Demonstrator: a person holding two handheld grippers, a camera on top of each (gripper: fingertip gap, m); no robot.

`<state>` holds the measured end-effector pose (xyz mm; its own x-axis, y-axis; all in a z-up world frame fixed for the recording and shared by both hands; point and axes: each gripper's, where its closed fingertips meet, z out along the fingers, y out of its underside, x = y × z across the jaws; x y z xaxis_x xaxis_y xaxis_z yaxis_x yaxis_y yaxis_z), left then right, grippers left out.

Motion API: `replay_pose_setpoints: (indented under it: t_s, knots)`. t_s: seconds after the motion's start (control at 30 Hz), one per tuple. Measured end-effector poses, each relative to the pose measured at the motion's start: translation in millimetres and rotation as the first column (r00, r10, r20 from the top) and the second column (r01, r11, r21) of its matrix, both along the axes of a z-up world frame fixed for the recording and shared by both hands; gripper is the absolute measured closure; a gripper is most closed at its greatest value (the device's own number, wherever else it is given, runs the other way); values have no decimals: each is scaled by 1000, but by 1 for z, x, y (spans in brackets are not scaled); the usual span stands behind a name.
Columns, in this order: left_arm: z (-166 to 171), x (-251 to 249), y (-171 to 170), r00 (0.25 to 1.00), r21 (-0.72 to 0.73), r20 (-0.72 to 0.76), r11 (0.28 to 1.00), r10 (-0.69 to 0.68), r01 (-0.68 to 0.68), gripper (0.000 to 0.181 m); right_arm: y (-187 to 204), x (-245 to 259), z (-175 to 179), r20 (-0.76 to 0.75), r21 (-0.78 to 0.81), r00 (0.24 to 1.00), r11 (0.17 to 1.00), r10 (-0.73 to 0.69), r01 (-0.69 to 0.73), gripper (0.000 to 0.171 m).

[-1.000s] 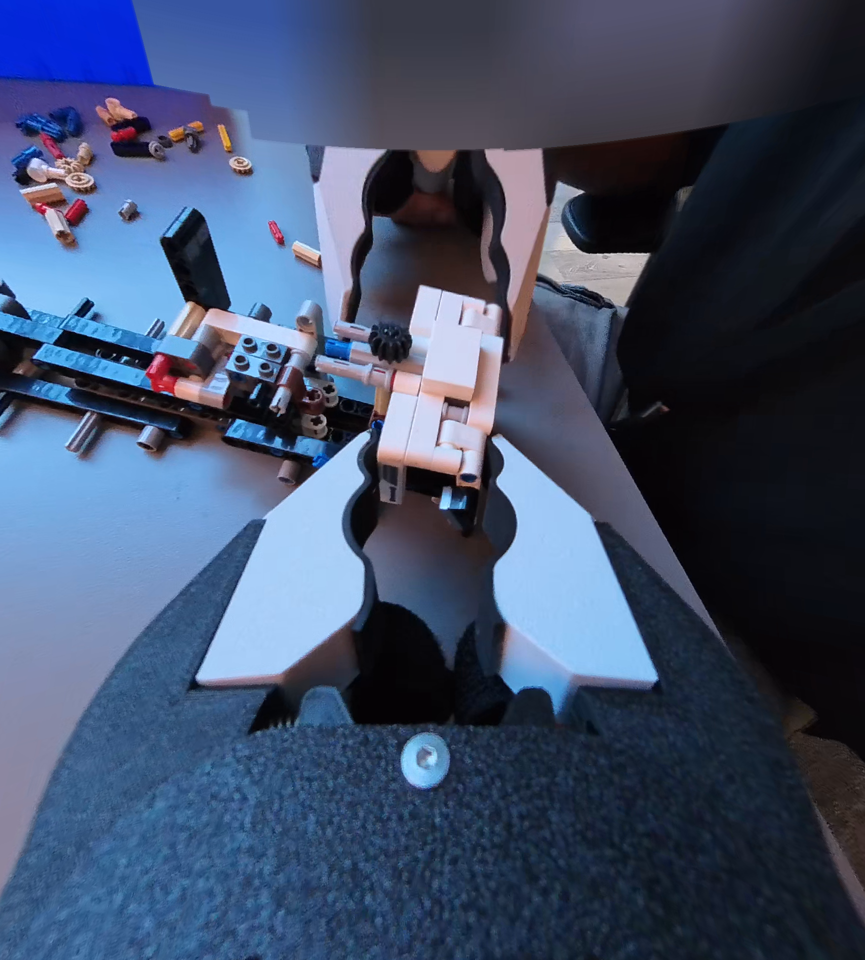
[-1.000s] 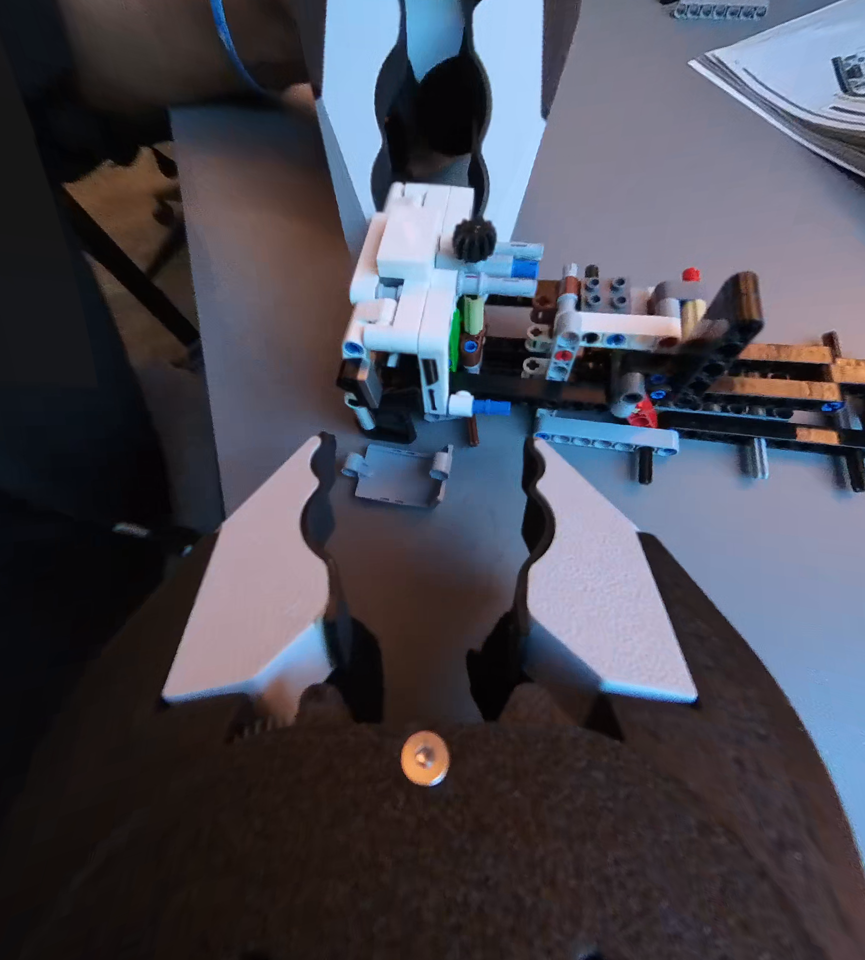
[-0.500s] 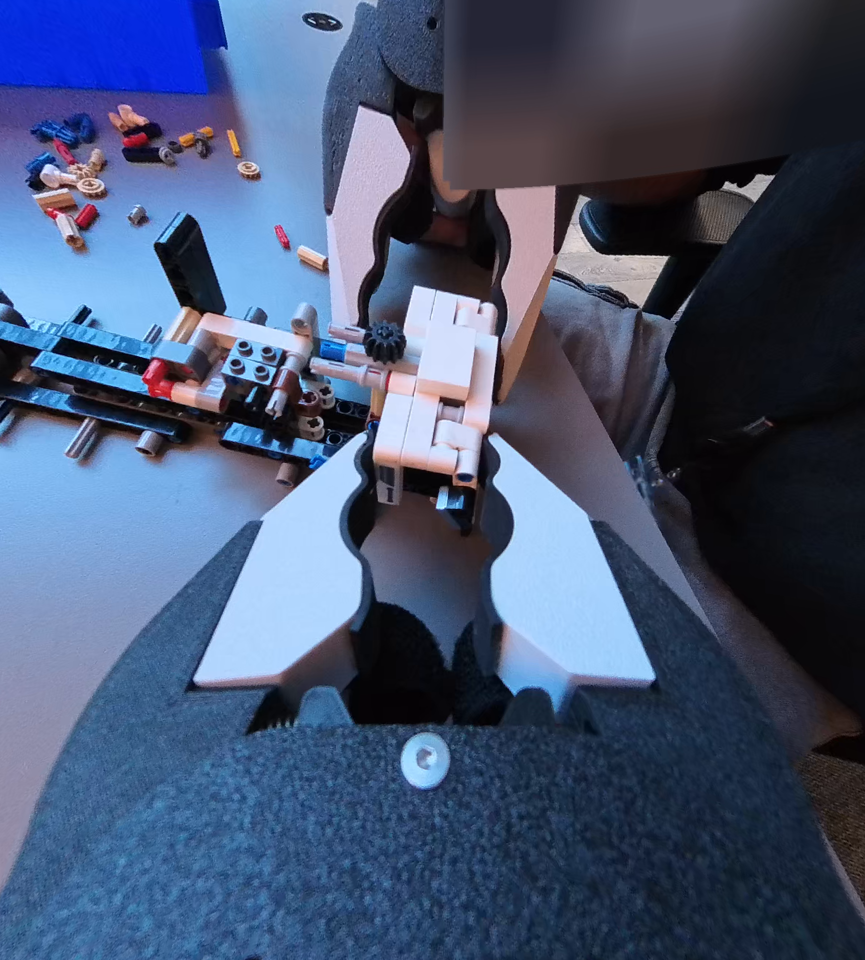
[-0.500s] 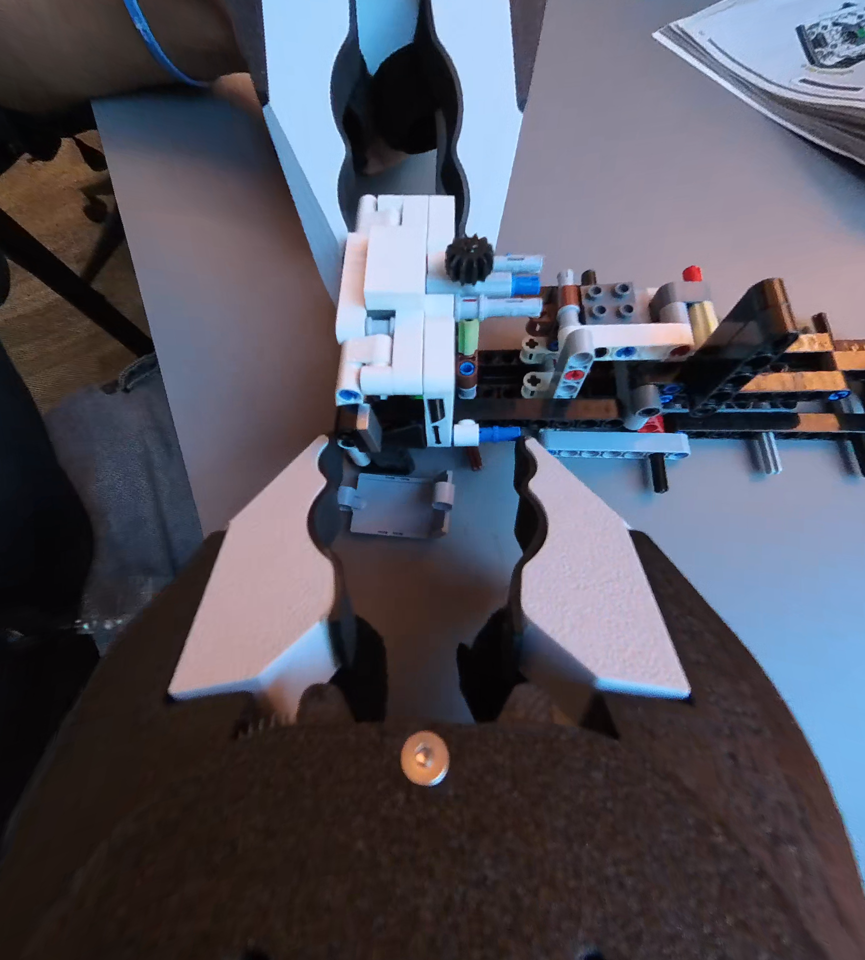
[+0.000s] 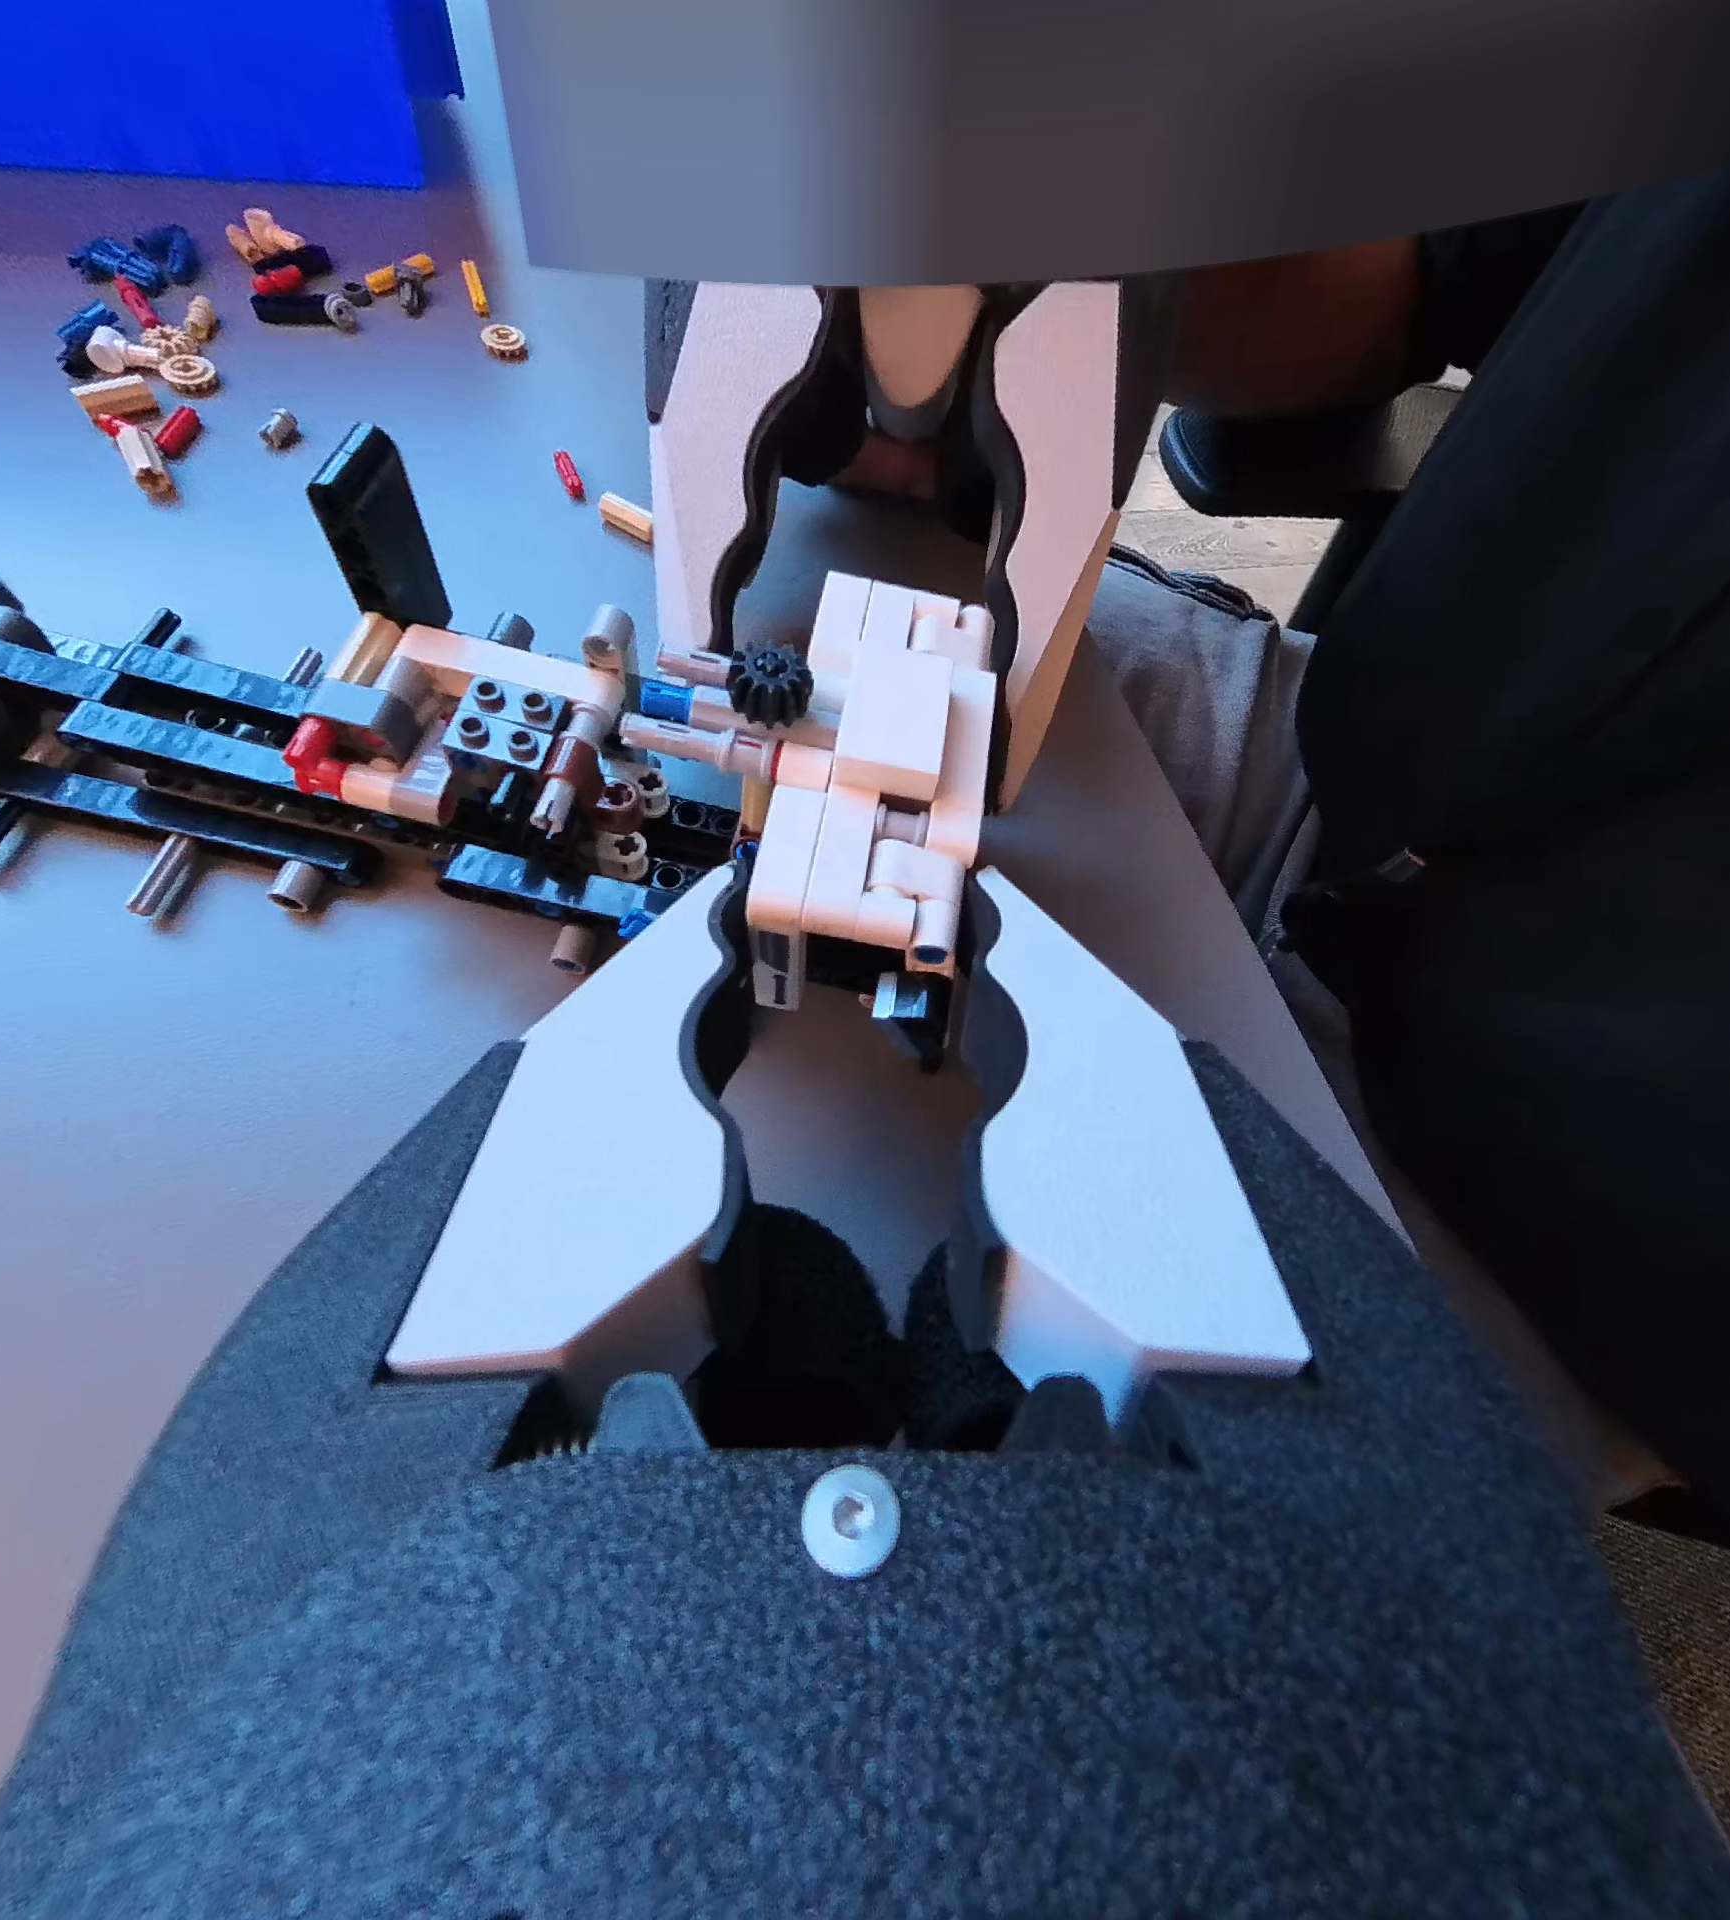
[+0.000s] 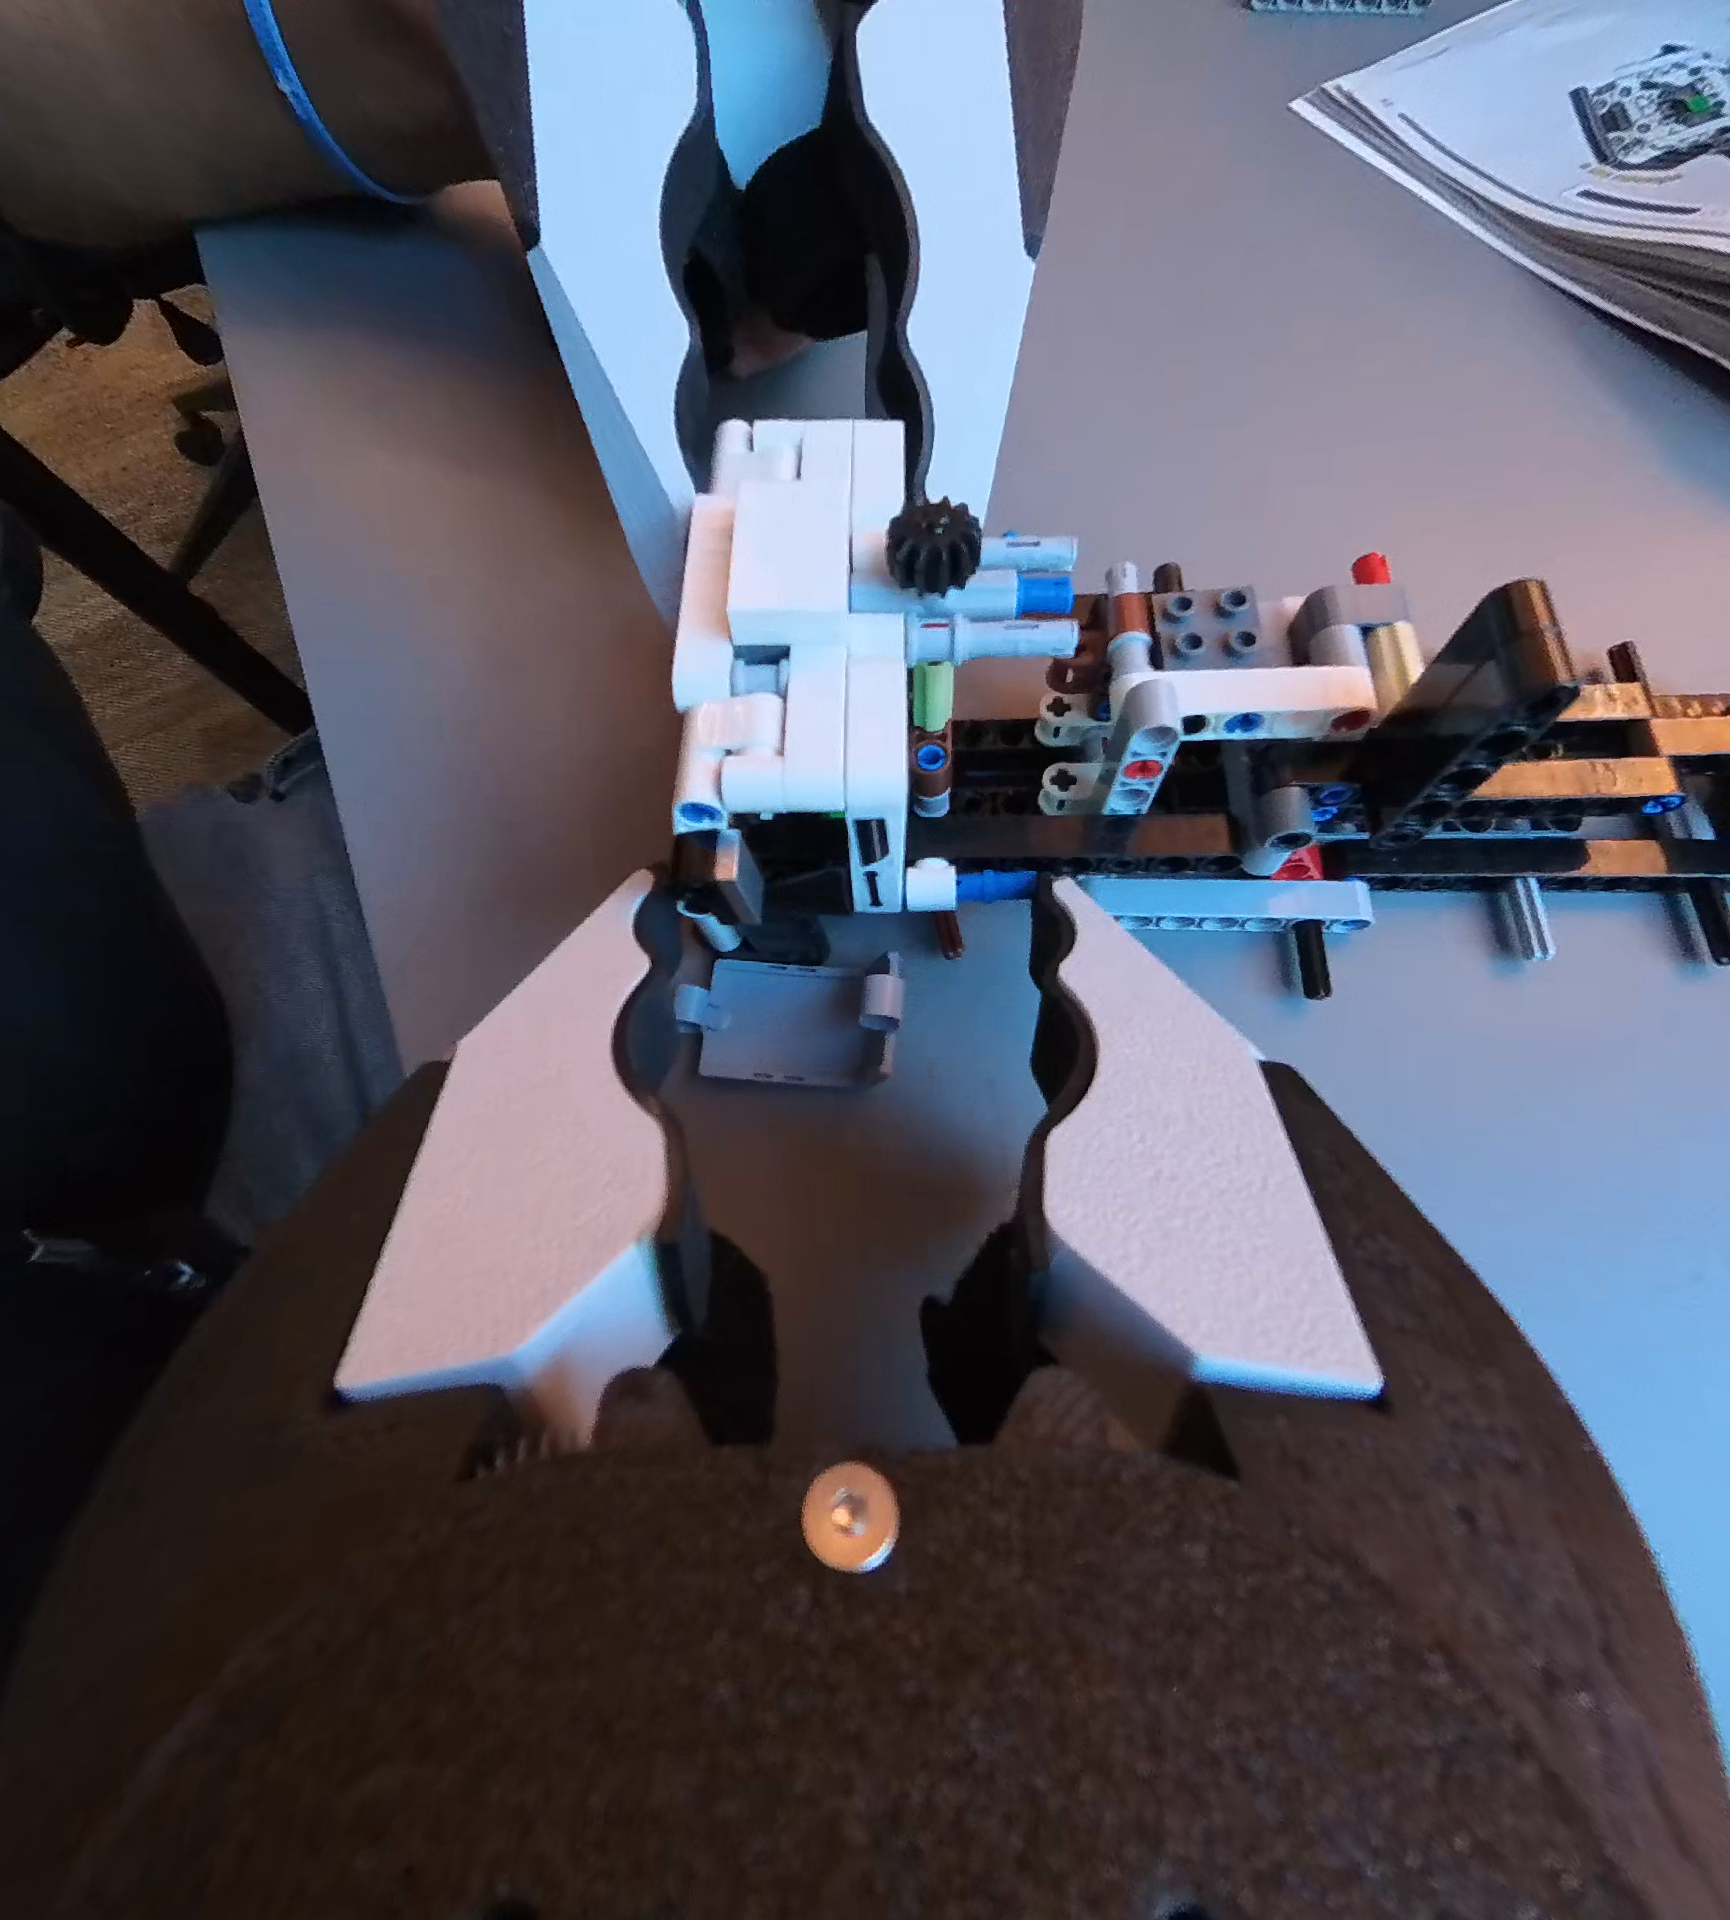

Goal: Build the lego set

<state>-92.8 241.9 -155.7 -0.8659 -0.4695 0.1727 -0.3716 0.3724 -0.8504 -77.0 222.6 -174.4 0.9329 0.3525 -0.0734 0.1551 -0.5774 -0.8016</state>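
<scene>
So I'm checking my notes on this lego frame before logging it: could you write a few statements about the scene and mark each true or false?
1. The left gripper is shut on the white cab block. True.
2. The right gripper grips the small grey panel. False: its jaws are open, and the panel lies loose on the table between its fingers.
3. A black gear sits on an axle beside the white cab block. True.
4. The instruction booklet lies under the black chassis. False: it lies apart, at the table's far corner.
5. Loose small parts lie beyond the chassis in the left wrist view. True.
</scene>
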Motion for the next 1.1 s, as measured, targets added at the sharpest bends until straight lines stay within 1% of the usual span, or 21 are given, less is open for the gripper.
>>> replay_pose_setpoints:
  t_s: [0.17, 0.3, 0.37, 0.43, 0.6, 0.87, 1.1]
  knots:
    - [0, 0, 0, 1000, 1, 1, 1000, 3, -3, 144, 0, 0, -1, -10, -11, 1000, 1000, 6, -6, 105]
    - [0, 0, 0, 1000, 5, 7, 1000, 4, -4, 144, -2, -2, -5, -88, -65, 996, 998, 10, -16, 106]
    - [0, 0, 0, 1000, 9, 13, 1000, 3, -3, 144, -1, -2, -5, -81, -62, 997, 998, 12, -17, 106]
    - [0, -1, 0, 1000, 12, 16, 1000, -4, 4, 144, -3, -5, -6, -116, -88, 993, 996, 13, -23, 107]
    - [0, 1, -1, 1000, 8, 8, 1000, 9, -9, 144, -1, 0, -2, -9, -14, 1000, 1000, 13, -13, 106]
    - [0, 1, 0, 1000, 4, 3, 1000, 9, -9, 144, -1, 0, -2, -7, -17, 1000, 1000, 9, -9, 107]
    - [-1, 1, -1, 1000, 10, 10, 1000, 10, -10, 144, -2, 0, -2, 27, -4, 1000, 1000, 17, -17, 107]
